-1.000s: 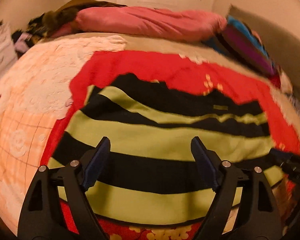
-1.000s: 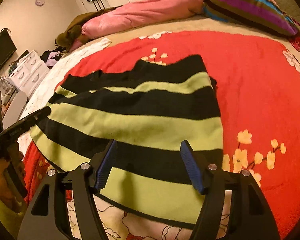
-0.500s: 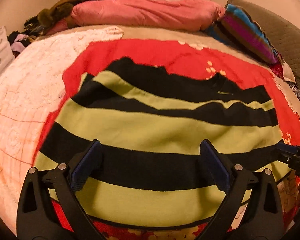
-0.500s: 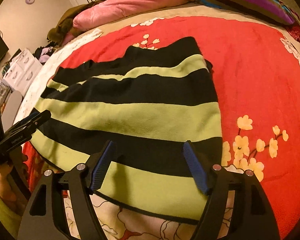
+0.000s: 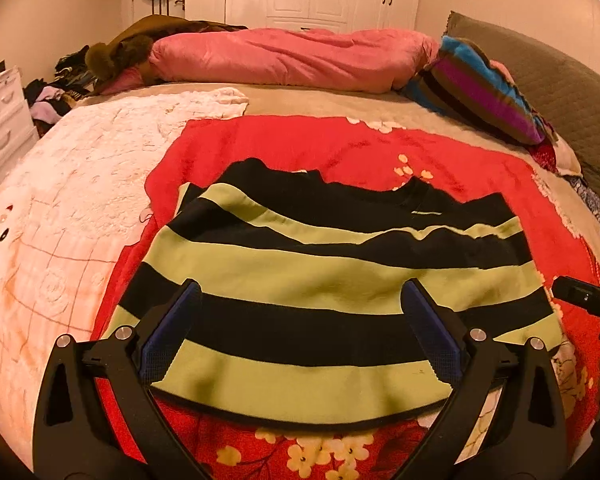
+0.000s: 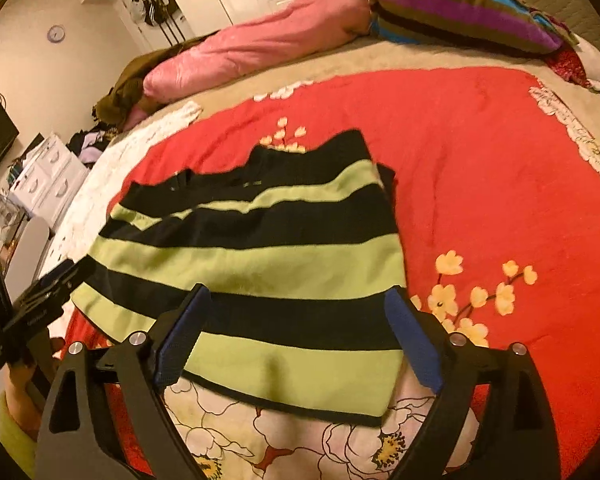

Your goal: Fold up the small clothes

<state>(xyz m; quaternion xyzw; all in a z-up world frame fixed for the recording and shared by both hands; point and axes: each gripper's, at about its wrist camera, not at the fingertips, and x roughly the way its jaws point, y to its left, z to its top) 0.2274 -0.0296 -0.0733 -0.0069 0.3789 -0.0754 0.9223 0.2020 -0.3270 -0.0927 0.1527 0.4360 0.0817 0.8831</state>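
black and lime-green stripes are filling the left wrist view: the striped sweater is lying flat on the red floral blanket, hem nearest the camera and neckline at the far side. the left gripper is hovering over the hem end with its jaws spread wide, blue pads showing, nothing between them. the tip of the right gripper is poking in at the right edge, just beside the sweater's side. a pink duvet and a striped pillow are sitting at the far end of the bed.

in the right wrist view, the sweater is lying left of centre on the blanket, its near corner over a white flower print. the right gripper is hanging above that hem corner, jaws wide apart and gripping nothing. the left gripper is showing at the left edge, by the sweater's far side; its opening cannot be judged from here.
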